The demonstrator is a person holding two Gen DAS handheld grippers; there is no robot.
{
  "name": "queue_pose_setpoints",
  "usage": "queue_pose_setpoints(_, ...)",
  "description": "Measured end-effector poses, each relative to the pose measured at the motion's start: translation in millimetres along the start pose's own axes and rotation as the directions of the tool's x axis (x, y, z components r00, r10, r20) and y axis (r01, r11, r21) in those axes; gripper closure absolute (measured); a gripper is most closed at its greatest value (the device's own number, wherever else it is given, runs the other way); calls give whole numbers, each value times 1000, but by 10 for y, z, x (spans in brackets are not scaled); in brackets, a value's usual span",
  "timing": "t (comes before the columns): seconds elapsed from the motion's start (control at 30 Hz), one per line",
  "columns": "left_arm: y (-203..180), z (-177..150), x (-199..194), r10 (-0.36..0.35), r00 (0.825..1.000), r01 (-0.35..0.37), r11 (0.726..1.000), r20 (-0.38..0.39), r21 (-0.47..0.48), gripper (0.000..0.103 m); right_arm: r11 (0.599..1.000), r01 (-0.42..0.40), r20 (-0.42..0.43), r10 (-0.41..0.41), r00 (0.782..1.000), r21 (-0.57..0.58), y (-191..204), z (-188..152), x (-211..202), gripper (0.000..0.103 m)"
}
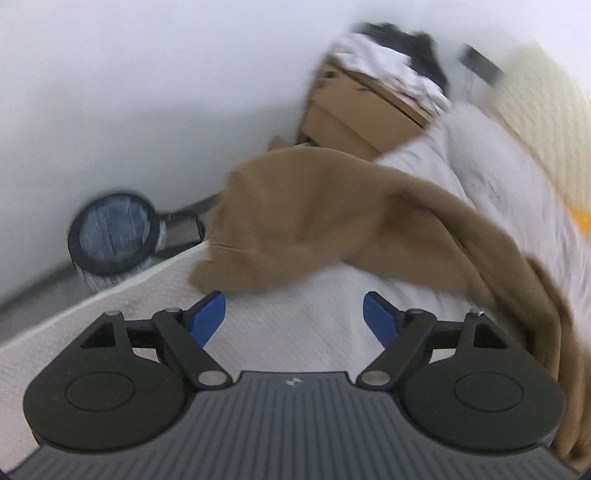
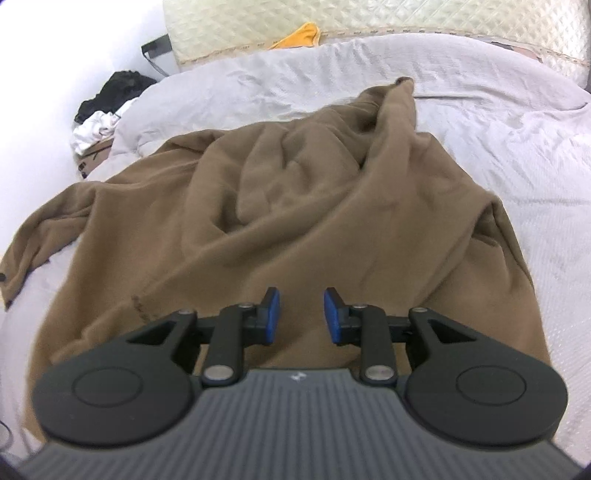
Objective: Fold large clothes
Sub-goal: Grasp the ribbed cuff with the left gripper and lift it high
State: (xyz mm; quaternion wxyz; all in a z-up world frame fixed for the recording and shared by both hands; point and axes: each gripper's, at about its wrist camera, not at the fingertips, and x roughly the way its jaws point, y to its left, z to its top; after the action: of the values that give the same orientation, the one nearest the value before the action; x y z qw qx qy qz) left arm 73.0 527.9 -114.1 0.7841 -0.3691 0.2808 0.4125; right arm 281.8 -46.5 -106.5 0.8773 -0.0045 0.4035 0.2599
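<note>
A large brown sweater (image 2: 295, 206) lies rumpled on the white bed cover (image 2: 517, 140), one sleeve trailing toward the left edge. My right gripper (image 2: 301, 317) hovers over the sweater's near hem, open with a narrow gap, and nothing shows between its blue pads. The left wrist view is blurred. There the sweater's sleeve and cuff (image 1: 306, 218) lie just beyond my left gripper (image 1: 295, 315). That gripper is open wide over bare bed cover (image 1: 295, 350) and holds nothing.
A cardboard box (image 1: 351, 110) topped with white and black clothes (image 1: 388, 62) stands beside the bed by the wall. A round black object (image 1: 110, 232) sits on the floor past the bed's edge. A quilted cream headboard (image 2: 369, 22) and a yellow cloth (image 2: 299, 35) are at the far end.
</note>
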Motion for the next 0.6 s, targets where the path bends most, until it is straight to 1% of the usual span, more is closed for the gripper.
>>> queue_pose_setpoints(0.03, 114, 49, 58, -29, 1000, 29, 998, -1, -51, 18, 1000, 3, -9, -3, 1000, -8, 68, 83, -43, 72)
queue_pose_setpoints(0.07, 189, 73, 119, -38, 999, 38, 996, -1, -84, 18, 1000, 5, -12, -5, 1000, -23, 134, 144, -77, 72)
queue_pose_setpoints(0.13, 308, 74, 249, -33, 999, 31, 989, -9, -144, 18, 997, -12, 16, 13, 1000, -71, 283, 264, -139, 73)
queue_pose_setpoints(0.17, 351, 53, 312, -36, 999, 32, 984, -17, -176, 18, 996, -8, 33, 11, 999, -91, 374, 326, -160, 72)
queue_pose_setpoints(0.2, 395, 42, 373, -35, 999, 30, 978, -20, -208, 18, 995, -21, 46, 26, 999, -99, 454, 385, -176, 72)
queue_pose_setpoints(0.27, 464, 13, 476, -35, 999, 33, 964, -1, -264, 18, 992, -70, 65, 77, 995, -105, 570, 473, -210, 73)
queue_pose_setpoints(0.33, 459, 15, 544, -30, 999, 33, 965, 17, -262, 18, 988, -79, 68, 89, 994, -131, 665, 519, -224, 74)
queue_pose_setpoints(0.43, 396, 92, 662, 0, 1000, 6, 978, 28, -209, 18, 990, -62, 35, 67, 997, -125, 690, 566, -214, 74)
queue_pose_setpoints(0.47, 393, 119, 709, 10, 1000, -4, 979, 29, -202, 20, 990, -56, 34, 61, 998, -129, 677, 563, -208, 74)
queue_pose_setpoints(0.5, 395, 141, 758, 16, 999, -10, 979, 28, -201, 25, 990, -48, 36, 53, 998, -136, 671, 554, -194, 74)
queue_pose_setpoints(0.53, 400, 157, 808, 17, 1000, -11, 980, 26, -200, 28, 989, -44, 33, 49, 998, -138, 650, 516, -162, 74)
queue_pose_setpoints(0.57, 404, 161, 849, 20, 999, -15, 981, 25, -193, 33, 991, -42, 32, 47, 998, -128, 619, 467, -136, 74)
queue_pose_setpoints(0.6, 380, 176, 877, 28, 999, -22, 984, 31, -176, 41, 993, -37, 30, 40, 999, -114, 581, 410, -110, 73)
